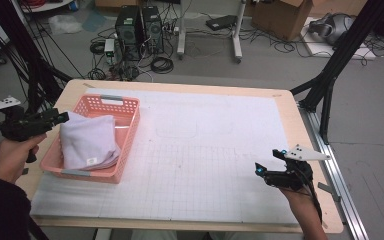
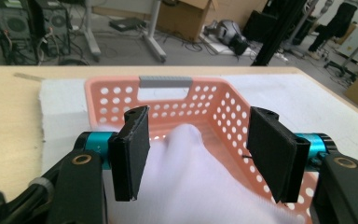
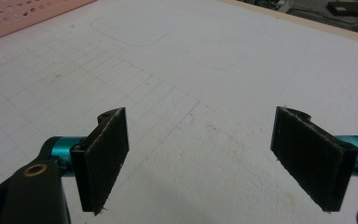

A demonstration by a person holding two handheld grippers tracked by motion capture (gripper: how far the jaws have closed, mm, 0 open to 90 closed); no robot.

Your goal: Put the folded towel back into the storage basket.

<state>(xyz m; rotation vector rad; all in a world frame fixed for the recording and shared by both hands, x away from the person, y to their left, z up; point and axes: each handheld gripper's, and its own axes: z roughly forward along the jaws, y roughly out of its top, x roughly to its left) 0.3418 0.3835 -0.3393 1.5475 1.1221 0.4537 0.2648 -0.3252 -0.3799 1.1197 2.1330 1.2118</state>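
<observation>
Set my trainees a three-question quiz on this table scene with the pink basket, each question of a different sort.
1. True or false: the white towel lies inside the pink basket.
2. The left gripper has its jaws: A) clamped on the towel, B) apart, not pressing it, C) around the grey handle.
3. What lies under the right gripper?

Key
1. True.
2. B.
3. The white gridded mat; nothing is between the jaws.
</observation>
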